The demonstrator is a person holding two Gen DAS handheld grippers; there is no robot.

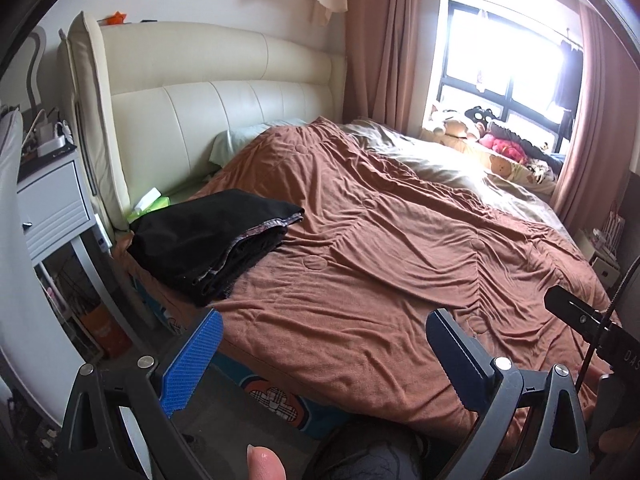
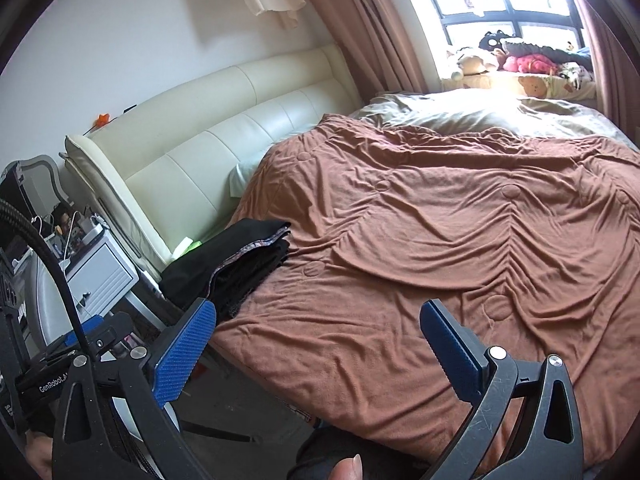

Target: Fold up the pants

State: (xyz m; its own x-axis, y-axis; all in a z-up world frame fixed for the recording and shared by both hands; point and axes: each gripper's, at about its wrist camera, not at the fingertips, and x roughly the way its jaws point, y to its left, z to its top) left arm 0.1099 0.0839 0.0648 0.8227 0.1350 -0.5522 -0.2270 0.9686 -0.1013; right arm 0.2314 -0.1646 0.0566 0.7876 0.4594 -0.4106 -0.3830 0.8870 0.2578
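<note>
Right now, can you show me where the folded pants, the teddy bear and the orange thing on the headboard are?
Folded black pants [image 1: 208, 236]: left wrist view, on the flat top layer.
Teddy bear [image 2: 474, 65]: right wrist view, on its tan body by the window.
Orange thing [image 1: 116, 18]: left wrist view, on its middle, atop the headboard.

Window [image 1: 500, 60] overexposed, outside unreadable; nightstand [image 2: 100, 276] clutter too small to identify; folded pants' [image 1: 208, 240] inner layers hidden.

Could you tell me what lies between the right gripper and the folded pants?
Only wrinkled brown blanket, seen in the right wrist view; the pants lie apart.
</note>
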